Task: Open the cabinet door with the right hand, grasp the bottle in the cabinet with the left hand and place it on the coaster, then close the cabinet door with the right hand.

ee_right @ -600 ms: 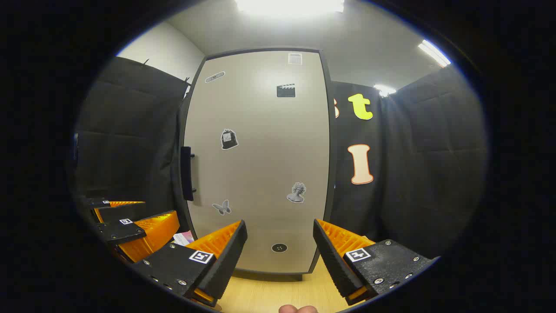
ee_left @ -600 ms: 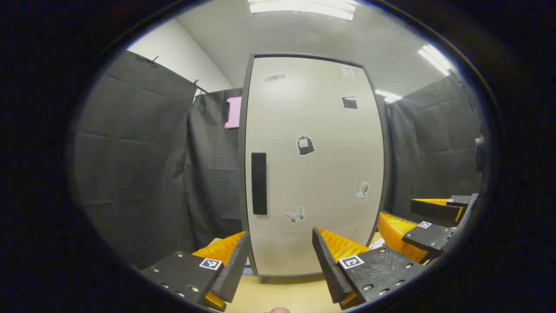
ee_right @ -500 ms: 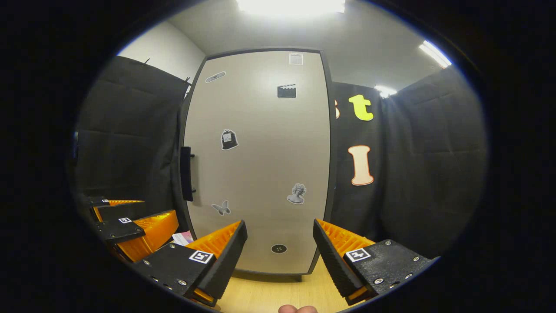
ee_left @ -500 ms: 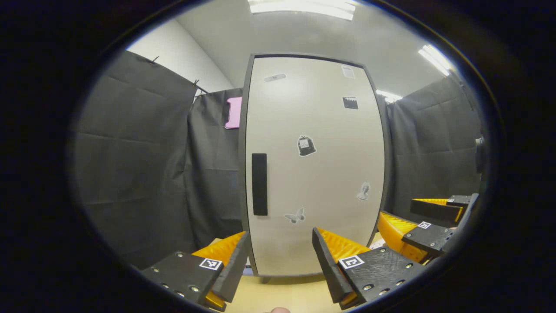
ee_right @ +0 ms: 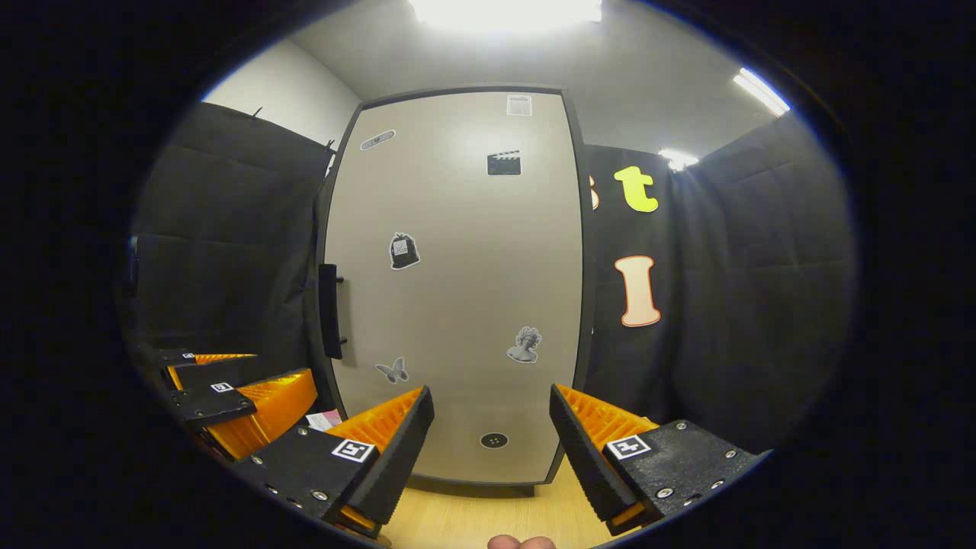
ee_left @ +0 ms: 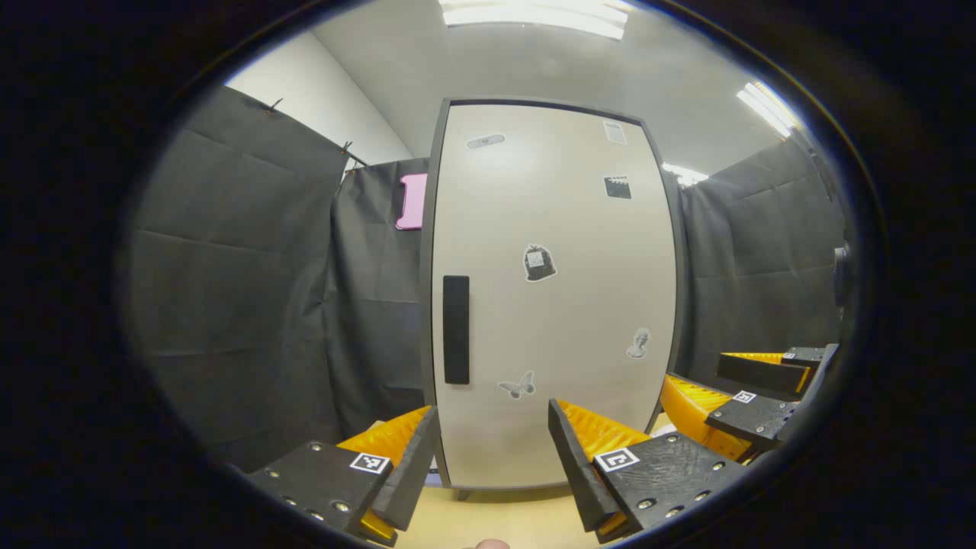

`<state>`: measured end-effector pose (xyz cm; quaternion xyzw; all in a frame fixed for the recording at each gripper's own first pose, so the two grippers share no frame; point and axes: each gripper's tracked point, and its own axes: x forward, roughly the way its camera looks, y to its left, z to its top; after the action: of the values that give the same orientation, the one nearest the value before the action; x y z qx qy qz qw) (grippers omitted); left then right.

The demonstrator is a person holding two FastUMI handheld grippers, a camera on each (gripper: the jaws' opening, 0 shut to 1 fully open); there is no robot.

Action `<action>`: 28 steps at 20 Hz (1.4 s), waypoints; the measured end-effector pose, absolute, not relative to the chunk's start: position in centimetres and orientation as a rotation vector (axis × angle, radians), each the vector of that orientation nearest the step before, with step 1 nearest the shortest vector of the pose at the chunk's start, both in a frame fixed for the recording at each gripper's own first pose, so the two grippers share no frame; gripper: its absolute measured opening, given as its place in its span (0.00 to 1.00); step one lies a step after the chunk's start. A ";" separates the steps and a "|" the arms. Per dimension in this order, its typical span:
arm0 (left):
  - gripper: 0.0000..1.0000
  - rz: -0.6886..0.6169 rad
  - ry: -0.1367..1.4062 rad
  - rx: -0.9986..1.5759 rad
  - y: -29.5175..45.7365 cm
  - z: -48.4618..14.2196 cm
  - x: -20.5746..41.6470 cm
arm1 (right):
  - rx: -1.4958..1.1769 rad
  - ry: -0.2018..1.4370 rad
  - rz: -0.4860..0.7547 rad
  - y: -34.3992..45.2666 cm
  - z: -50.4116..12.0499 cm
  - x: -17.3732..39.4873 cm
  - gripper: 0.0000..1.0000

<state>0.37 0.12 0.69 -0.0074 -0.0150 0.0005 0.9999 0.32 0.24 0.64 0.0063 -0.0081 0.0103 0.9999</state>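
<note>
Both tongs gaping, nothing held: left tongs (ee_left: pixel 492 450), right tongs (ee_right: pixel 492 438). Each set hangs low over the wooden counter (ee_right: pixel 488 518), short of the cabinet.

Change over the last half second: tiny. In both views the door stickers and handle sit a touch lower in frame than before, so both hands have tipped or lifted slightly. No real closing of the gap. My read: task barely started, step one (right hand opens door) is pending.

Cabinet door (ee_left: pixel 553 297) fully shut, upright, face-on. Handle (ee_left: pixel 456 329) is a dark vertical bar on the door's left edge; from the right gripper view it stands proud of the panel on standoffs, so tongs can close around it. Right tongs currently point at mid-door, well right of the handle, so they need to swing left.

In the way: left tongs sit just beside the handle side, likely in the door's swing path.

Bottle: inside the cabinet, hidden behind the door. Coaster: can't pick it out. Small pink-and-white card (ee_right: pixel 324 418) on the counter near the cabinet foot.

Behind: black cloth wall (ee_left: pixel 244 290), ceiling lights.
</note>
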 end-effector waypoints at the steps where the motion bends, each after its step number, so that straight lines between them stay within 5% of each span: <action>1: 0.86 0.002 -0.032 -0.014 0.1 0.8 0.3 | 0.011 -0.018 0.022 0.3 0.8 0.3 0.95; 18: 0.82 0.043 -0.045 0.021 2.7 0.9 -2.6 | -0.014 -0.074 0.063 1.4 3.5 2.3 0.95; 28: 0.86 0.156 -0.030 0.031 8.2 -0.9 -8.8 | -0.048 -0.148 0.207 8.6 7.3 6.4 0.94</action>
<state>-8.77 8.24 -0.88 0.0154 -0.0150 0.0781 0.9967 6.44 8.64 7.28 -0.0240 -0.0736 0.1033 0.9916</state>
